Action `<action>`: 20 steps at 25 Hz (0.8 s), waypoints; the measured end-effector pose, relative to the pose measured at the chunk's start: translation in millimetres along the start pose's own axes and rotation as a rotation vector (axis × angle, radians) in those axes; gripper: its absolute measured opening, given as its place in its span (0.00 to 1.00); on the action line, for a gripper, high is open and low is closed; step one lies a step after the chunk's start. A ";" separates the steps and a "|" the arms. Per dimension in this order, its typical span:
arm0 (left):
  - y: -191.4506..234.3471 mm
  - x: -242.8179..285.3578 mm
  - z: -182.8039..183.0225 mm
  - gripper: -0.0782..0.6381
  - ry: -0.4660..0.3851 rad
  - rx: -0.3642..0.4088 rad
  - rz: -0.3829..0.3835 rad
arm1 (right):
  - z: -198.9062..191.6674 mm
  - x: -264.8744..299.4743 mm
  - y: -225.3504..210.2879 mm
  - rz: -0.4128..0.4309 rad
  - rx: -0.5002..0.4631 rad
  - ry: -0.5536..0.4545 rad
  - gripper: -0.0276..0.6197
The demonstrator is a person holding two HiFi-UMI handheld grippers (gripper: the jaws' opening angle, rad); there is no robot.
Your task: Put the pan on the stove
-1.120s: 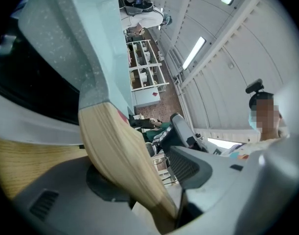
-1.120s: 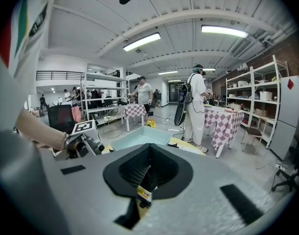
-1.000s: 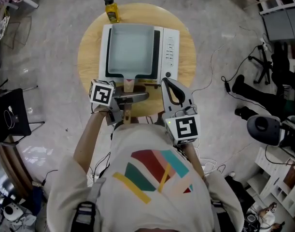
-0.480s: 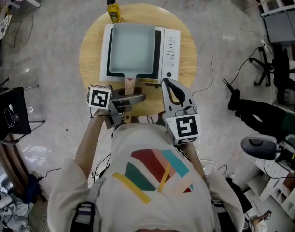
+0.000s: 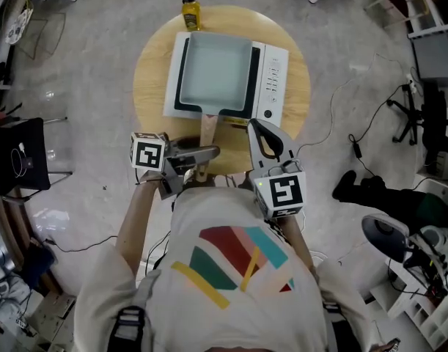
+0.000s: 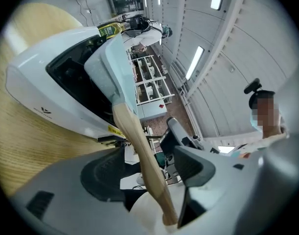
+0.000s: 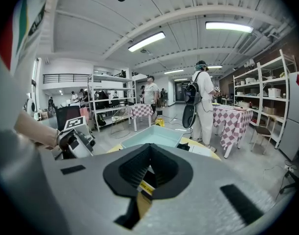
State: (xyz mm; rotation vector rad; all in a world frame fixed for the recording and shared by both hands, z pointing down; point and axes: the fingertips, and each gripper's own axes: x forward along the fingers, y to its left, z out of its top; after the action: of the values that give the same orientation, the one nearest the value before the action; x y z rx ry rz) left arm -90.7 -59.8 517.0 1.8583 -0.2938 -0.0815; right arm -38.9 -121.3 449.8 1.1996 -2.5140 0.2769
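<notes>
Pan [image 5: 216, 72] sits flat on the stove [image 5: 273, 86] on the round table [image 5: 150, 64], its wooden handle [image 5: 207, 132] pointing near; left gripper [image 5: 202, 155] jaws have just been opening and stand spread around that handle without pinching it; right gripper [image 5: 254, 125] jaws are pressed together, empty; a clean release likely means drawing the left gripper straight back, near side, without nudging the handle.

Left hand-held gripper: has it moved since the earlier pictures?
Yes. The left hand-held gripper drew back from the stove along the pan's wooden handle. Its jaws have just been opening, and the handle stands ungripped between them.
</notes>
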 end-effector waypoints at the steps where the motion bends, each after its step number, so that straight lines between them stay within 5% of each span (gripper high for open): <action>1: 0.0 -3.7 0.0 0.51 -0.012 0.000 0.006 | 0.5 1.4 2.4 0.008 -0.001 -0.002 0.04; 11: -6.7 -63.1 26.9 0.51 -0.164 0.096 0.128 | 8.3 6.9 24.8 0.083 -0.033 -0.022 0.04; 15: -18.1 -78.9 49.1 0.51 -0.180 0.244 0.214 | 8.1 1.1 26.8 0.091 -0.055 -0.013 0.04; 20: -38.3 -93.0 89.8 0.51 -0.225 0.522 0.412 | 14.5 -4.1 30.4 0.082 -0.061 -0.030 0.04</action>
State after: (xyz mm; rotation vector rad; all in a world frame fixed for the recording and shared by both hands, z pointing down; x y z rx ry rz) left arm -192.7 -110.2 444.7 2.2638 -0.9184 0.0784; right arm -63.4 -104.0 434.0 1.0864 -2.5818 0.2021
